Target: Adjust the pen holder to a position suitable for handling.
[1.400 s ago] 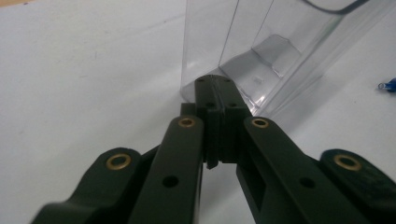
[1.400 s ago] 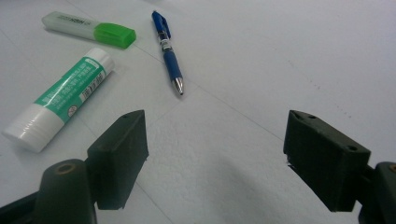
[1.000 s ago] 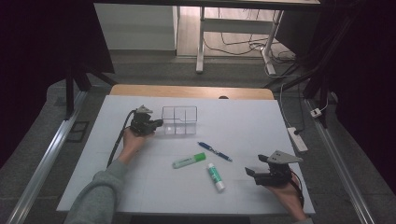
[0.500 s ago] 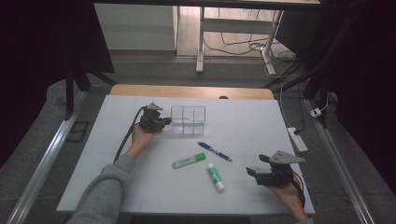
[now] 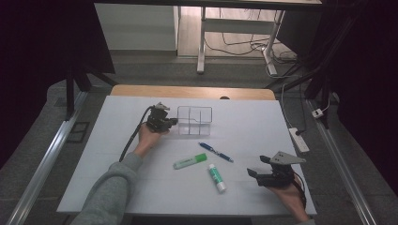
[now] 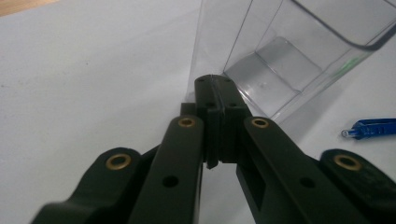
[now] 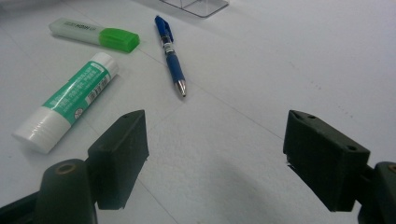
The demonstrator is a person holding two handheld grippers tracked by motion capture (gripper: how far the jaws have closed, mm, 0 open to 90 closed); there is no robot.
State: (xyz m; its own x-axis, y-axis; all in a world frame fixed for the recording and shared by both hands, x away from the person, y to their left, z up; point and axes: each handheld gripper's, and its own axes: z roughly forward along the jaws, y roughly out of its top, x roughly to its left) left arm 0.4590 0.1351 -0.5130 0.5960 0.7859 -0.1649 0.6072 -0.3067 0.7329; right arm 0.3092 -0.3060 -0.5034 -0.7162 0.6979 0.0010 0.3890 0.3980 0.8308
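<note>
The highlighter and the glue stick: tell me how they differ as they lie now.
The highlighter has a pale body with a bright green cap; the glue stick has a green label on a white tube. The highlighter lies almost crosswise in the high view, the glue stick runs nearly toward the person. The highlighter lies nearer the clear organizer, the glue stick nearer the right gripper. Both lie flat on the white table, untouched.
</note>
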